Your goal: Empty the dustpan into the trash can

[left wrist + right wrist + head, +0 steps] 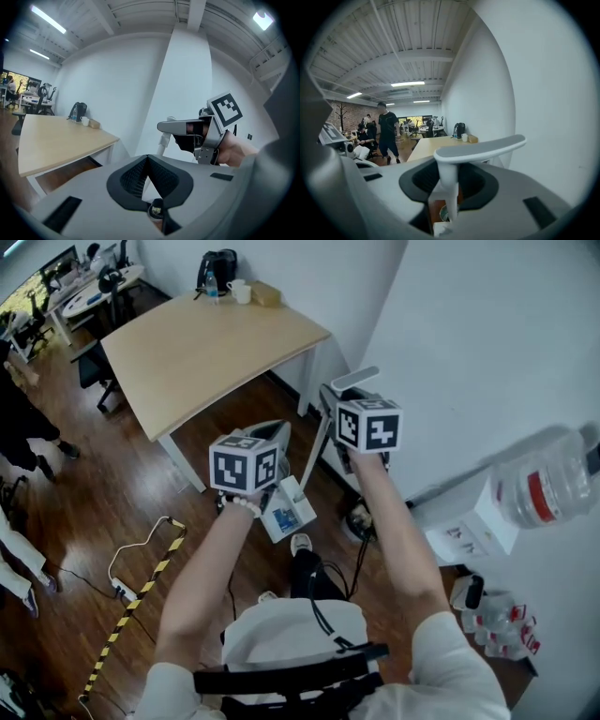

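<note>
Right gripper (449,180): 2 jaws clamped on the white upright handle (480,147) of the dustpan (286,512), which hangs tilted above the wood floor (141,512) near the table (206,343). Left gripper (147,161): jaws together, holding nothing, just beside the handle.

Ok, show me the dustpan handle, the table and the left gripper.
dustpan handle (480,149): right gripper view, grey top grip.
table (206,348): head view, bare top.
left gripper (147,158): left gripper view, where the jaw tips meet.

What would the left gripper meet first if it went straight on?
Probably the slim white dustpan pole with grey top grip, just right of the left gripper's line; depth is unclear, so perhaps the white wall behind.
</note>
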`<state>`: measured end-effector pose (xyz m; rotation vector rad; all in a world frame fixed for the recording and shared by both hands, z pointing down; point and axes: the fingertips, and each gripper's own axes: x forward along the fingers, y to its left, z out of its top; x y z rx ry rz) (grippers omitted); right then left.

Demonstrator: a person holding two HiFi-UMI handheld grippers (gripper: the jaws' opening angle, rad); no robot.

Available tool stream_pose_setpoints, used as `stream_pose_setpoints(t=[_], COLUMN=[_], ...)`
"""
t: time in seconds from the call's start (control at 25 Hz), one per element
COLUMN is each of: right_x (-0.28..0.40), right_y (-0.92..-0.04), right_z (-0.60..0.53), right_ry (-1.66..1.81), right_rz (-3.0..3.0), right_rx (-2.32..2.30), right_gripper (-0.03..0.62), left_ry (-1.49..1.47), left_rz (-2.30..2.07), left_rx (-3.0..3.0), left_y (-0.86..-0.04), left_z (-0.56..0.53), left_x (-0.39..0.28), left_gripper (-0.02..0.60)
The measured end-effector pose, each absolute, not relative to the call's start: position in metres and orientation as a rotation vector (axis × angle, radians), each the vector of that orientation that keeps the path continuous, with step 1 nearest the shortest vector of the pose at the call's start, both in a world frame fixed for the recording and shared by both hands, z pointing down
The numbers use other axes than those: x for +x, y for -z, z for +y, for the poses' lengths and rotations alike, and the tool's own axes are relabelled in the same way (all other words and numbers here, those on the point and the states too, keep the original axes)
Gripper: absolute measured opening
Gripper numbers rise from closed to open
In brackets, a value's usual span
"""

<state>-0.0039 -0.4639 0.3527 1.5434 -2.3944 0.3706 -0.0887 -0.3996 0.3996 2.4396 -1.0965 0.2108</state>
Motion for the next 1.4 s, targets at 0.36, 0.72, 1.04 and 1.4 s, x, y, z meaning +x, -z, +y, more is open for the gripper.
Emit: stream_pose_setpoints(t=[0.36,0.72,1.04,1.4], right_x=[-0.012,-0.02,-0.03,-0.036], right_y=[-0.339,-0.333,-0.344,-0.373], right_z=[-0.573,-0.676,-0.759,-0.807], right_ry=[-0.325,-0.275,-0.267,-0.237], right_rz=[-2.489,-2.52,-2.533,-2.569], right_rx=[1.47,1.431,1.417,1.383], right_gripper=[0.118,0.117,0.118,0.115], left_ry=[-0.187,-0.183,-0.194,-0.197], left_rz=[-1.199,-1.268,-1.344,-1.384], left_rx=[2.343,2.268,2.191,2.118], left_y=[-0.422,-0.432,-0.452,-0.475], left_z=[-0.49,-0.563,-0.611,-0.638], left_x=[-0.098,-0.103,-0.117,-0.131], left_gripper=[-0.011,-0.011,-0.011,-0.011])
